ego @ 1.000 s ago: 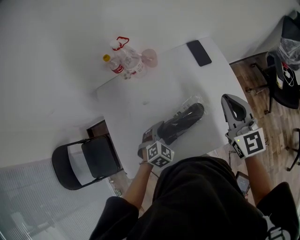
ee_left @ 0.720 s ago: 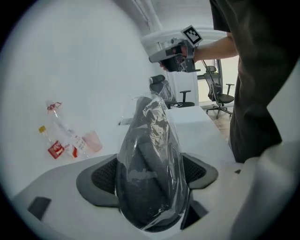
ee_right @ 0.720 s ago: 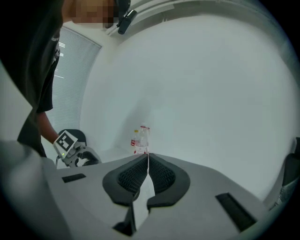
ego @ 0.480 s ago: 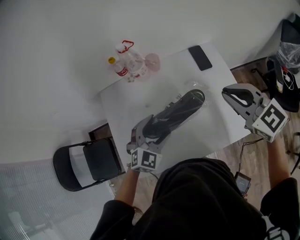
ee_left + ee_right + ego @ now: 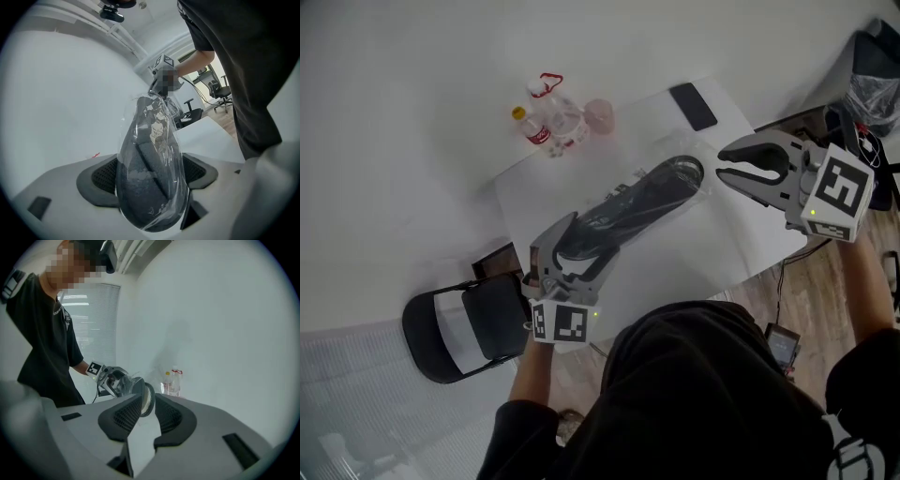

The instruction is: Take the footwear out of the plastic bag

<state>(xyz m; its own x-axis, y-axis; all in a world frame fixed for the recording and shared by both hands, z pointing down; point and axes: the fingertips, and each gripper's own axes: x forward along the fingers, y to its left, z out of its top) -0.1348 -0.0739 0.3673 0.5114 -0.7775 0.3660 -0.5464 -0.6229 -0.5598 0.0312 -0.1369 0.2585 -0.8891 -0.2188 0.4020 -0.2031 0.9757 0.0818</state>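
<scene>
Dark footwear (image 5: 649, 200) sits inside a clear plastic bag (image 5: 154, 123) that stretches slantwise over the white table (image 5: 703, 246). My left gripper (image 5: 581, 242) is shut on the bag's near end, its pads pressing the wrapped footwear (image 5: 145, 180) from both sides. My right gripper (image 5: 722, 162) is at the bag's far end with its jaws opening. A narrow gap shows between its pads and nothing is pinched there. In the right gripper view the footwear's rounded end (image 5: 146, 398) lies just past my right gripper (image 5: 147, 401).
Two plastic bottles (image 5: 548, 122) and a pink cup (image 5: 598, 114) stand at the table's far edge, with a black phone (image 5: 694, 105) at the far right corner. A black folding chair (image 5: 464, 323) stands left of the table. An office chair (image 5: 872, 94) stands at the right.
My left gripper has drawn the bagged footwear towards the left. My right gripper has swung from the table's right edge up to the bag's far end, and its jaws have parted.
</scene>
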